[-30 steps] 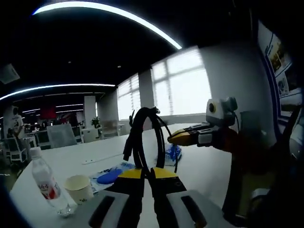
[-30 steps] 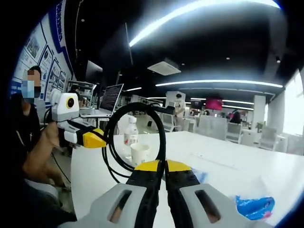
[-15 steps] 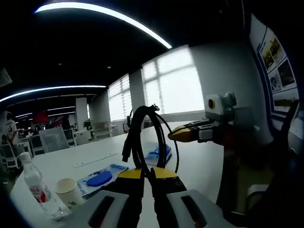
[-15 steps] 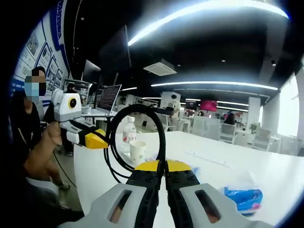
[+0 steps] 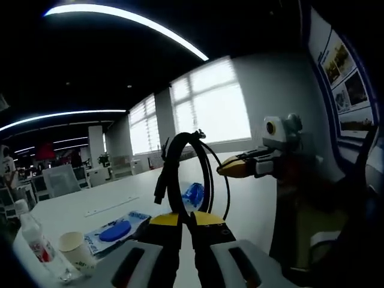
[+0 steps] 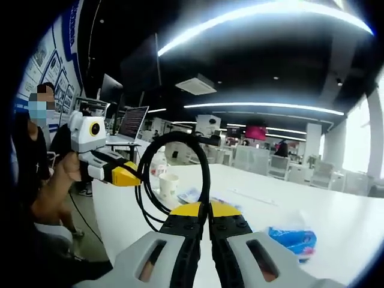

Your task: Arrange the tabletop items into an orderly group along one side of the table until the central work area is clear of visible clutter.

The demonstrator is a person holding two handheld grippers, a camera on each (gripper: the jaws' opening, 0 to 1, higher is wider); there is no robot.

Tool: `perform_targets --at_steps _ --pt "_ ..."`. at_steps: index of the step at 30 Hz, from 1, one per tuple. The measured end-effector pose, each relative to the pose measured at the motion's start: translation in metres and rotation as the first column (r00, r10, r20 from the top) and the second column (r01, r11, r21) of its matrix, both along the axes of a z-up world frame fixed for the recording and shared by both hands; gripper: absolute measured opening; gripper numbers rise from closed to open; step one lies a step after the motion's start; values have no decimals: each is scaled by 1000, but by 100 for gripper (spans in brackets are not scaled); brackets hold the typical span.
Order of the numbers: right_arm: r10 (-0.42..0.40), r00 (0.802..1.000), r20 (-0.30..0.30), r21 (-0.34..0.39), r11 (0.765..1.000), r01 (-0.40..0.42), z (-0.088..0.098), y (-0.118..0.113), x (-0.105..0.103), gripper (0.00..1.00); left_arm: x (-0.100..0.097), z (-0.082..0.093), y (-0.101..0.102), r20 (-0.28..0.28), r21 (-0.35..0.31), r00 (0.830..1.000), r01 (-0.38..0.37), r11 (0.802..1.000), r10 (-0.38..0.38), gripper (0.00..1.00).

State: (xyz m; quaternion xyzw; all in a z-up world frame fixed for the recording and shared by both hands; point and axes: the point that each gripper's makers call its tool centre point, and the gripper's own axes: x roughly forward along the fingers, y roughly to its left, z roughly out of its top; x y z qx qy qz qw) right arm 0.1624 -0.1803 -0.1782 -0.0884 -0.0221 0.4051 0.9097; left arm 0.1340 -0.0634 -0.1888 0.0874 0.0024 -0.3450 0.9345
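Above the white table (image 5: 120, 201), both claws grip one coiled black cable (image 5: 186, 174): left claw (image 5: 186, 217) shut on the lower loop, right claw (image 6: 209, 208) likewise. Coil stands upright between them, off the surface; blue packets (image 6: 294, 238) lie beyond.

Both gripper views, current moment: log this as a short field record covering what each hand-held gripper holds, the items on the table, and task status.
left hand-held gripper: shut on black cable
right hand-held gripper: shut on the same black cable, a looped bundle held up between the two
white table: water bottle, paper cup, blue package, blue wrapper
grouping: bottle and cup side by side; blue items apart from them
task status: items not yet grouped along one side
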Motion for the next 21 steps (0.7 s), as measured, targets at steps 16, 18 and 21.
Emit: perform_targets --at_steps 16,18,21 --pt "-94 995 -31 -17 995 93 -12 -48 -14 1 -2 -13 -47 -29 42 996 88 995 -87 4" --pt "-99 994 -37 -17 995 99 -14 -51 -13 1 -1 -16 -49 -35 45 995 93 995 -91 4" --pt "-108 993 -40 -17 994 107 -15 -54 -13 1 0 -18 -52 -41 50 994 101 994 -99 4"
